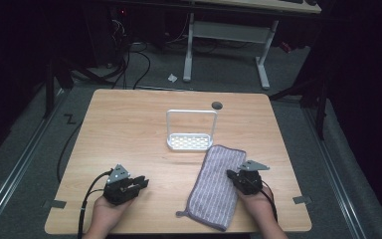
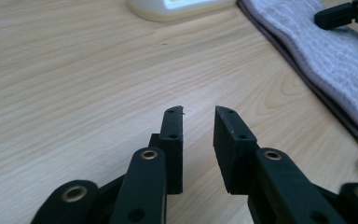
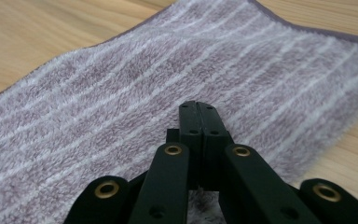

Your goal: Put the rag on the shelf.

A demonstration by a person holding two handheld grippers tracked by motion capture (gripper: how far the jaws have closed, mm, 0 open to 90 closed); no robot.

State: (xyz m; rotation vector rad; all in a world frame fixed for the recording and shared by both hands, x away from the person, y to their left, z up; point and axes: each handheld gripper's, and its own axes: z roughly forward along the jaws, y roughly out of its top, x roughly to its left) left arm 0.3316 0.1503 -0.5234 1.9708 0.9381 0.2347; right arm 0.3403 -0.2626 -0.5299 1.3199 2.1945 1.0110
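Wooden Table: Towel Handling, Grippers At Near Edge

Wooden table (image 1: 129, 119) on grey floor, dark room beyond, second desk at far side

Purple striped towel (image 1: 216, 185) flat on table, near right, long axis running near to far, hanging loop at near left corner. Laid flat for an edge pickup, by judgement

Right gripper (image 1: 235, 177) over right edge of towel, jaws pressed together with nothing visibly pinched. Placed to work that edge, probably

Left gripper (image 2: 198, 112) low over bare wood left of towel, jaws parted by a narrow gap, nothing between. Aimed toward towel

White rack (image 1: 191, 130) upright just beyond far end of towel, likely an obstacle to any push away. Round hole (image 1: 217, 105) farther off
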